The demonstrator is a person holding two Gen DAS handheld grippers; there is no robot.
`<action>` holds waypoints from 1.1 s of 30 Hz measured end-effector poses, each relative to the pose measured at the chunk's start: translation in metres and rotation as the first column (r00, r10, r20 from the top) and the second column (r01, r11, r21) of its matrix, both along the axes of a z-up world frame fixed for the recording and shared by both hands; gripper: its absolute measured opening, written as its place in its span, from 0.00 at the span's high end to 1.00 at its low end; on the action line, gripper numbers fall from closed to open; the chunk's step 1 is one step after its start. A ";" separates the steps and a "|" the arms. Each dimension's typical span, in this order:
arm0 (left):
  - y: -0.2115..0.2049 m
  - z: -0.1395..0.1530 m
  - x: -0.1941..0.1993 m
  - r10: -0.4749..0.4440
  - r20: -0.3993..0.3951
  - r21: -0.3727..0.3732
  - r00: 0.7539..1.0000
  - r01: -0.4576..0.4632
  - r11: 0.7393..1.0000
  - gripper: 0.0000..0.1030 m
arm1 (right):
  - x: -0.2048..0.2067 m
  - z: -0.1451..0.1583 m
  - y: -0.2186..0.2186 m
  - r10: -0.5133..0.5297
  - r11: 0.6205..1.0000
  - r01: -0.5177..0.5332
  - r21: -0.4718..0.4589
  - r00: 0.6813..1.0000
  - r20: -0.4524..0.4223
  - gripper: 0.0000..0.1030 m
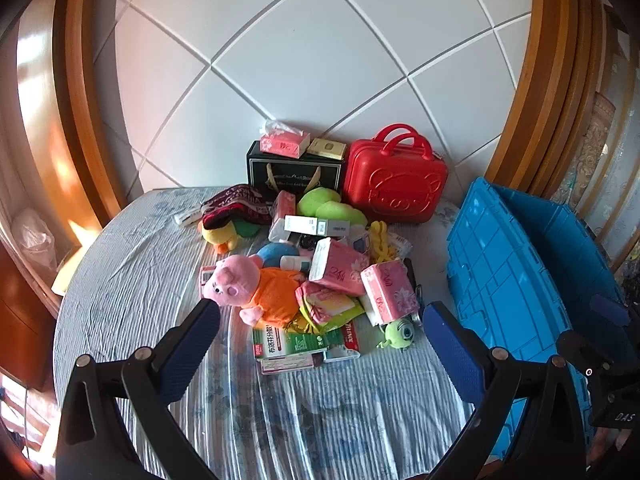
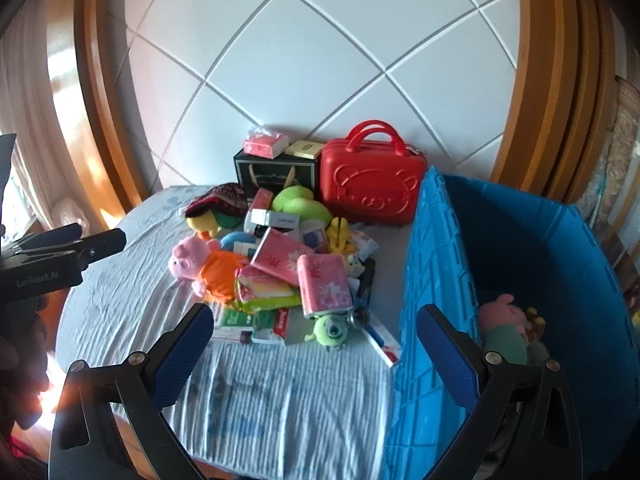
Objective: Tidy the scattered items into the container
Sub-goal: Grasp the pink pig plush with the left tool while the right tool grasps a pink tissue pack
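We see the pile (image 1: 316,276) of scattered items lying in the middle of the bed (image 1: 132,280), just left of the blue crate (image 2: 440,280). At its near left lies a pink pig (image 1: 256,286) in an orange shirt, on its side. Pink tissue packs (image 1: 390,290) lean across the middle, over a green-and-pink packet (image 1: 328,304). Flat medicine boxes (image 1: 296,346) sit at the near edge, and a small green one-eyed toy (image 1: 400,332) lies just beside them. Further back are a green plush (image 1: 328,206), a yellow plush (image 1: 220,236) and a dark red knit piece (image 1: 236,206).

The crate stands open at the bed's right side; from the right wrist we see another pig toy (image 2: 504,328) lying inside it, near the bottom.

Our left gripper (image 1: 320,320) hangs above the near edge of the pile, jaws spread wide and empty, one finger close to the pig's head. Our right gripper (image 2: 314,328) is likewise spread and empty, straddling the crate's near wall, its right finger over the crate.

Against the white panelled headboard (image 1: 320,60) stand a red case (image 1: 394,184) and a black box (image 1: 294,174), touching; a tissue pack (image 1: 284,144) and a small tan box (image 1: 326,148) rest on the black one.
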State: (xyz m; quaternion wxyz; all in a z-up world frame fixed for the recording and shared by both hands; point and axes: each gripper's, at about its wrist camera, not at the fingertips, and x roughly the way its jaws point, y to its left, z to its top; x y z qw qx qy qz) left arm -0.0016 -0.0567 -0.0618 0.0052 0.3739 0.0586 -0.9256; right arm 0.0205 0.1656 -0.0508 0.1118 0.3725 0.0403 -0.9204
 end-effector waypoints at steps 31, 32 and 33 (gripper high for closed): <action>-0.130 -0.214 -0.202 0.013 0.206 -0.051 0.979 -0.003 0.999 0.00 | -0.180 -0.227 -0.056 -0.086 0.982 0.054 0.184 0.982 0.168 0.00; -0.132 -0.222 -0.209 0.005 0.216 -0.050 0.976 0.005 0.999 0.00 | -0.184 -0.230 -0.054 -0.086 0.981 0.053 0.188 0.981 0.172 0.00; -0.133 -0.229 -0.216 -0.009 0.229 -0.037 0.973 0.018 0.999 0.00 | -0.189 -0.234 -0.054 -0.085 0.980 0.051 0.191 0.981 0.176 0.00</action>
